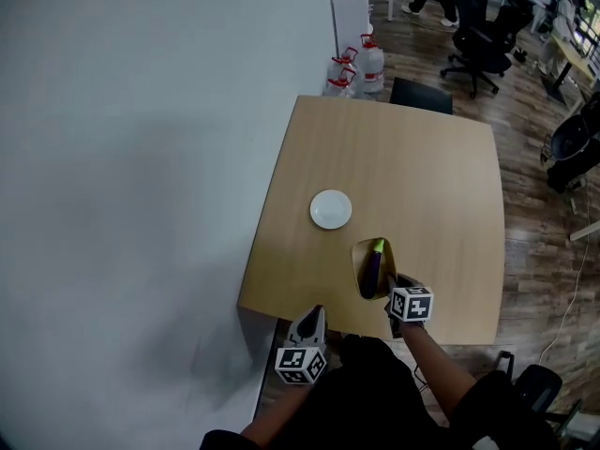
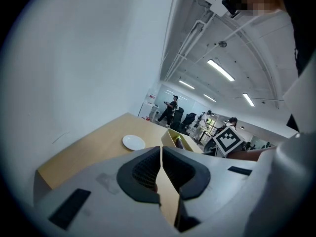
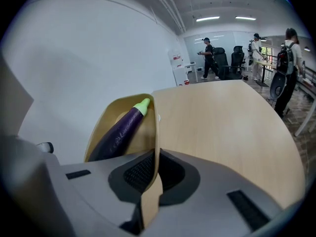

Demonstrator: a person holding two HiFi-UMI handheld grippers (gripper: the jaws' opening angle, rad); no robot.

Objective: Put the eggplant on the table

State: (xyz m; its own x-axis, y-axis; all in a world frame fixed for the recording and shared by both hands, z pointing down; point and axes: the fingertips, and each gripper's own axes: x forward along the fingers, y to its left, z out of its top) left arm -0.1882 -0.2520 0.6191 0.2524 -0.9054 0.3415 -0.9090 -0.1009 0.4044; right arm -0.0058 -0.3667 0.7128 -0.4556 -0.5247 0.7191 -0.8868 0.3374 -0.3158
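Note:
A purple eggplant (image 1: 372,270) with a green stem lies in a shallow wooden bowl (image 1: 359,251) over the near part of the light wooden table (image 1: 422,167). My right gripper (image 1: 394,289) is shut on the bowl's near rim. In the right gripper view the thin rim (image 3: 155,132) is pinched between the pads, with the eggplant (image 3: 118,130) leaning inside to the left. My left gripper (image 1: 316,311) hovers at the table's near left corner, shut with nothing in it (image 2: 161,154). From there the bowl (image 2: 171,137) shows to the right.
A small white plate (image 1: 331,208) sits left of the bowl, also in the left gripper view (image 2: 133,142). A white wall runs along the table's left side. Water bottles (image 1: 361,64), a black chair (image 1: 422,94) and office chairs (image 1: 483,31) stand beyond the far edge.

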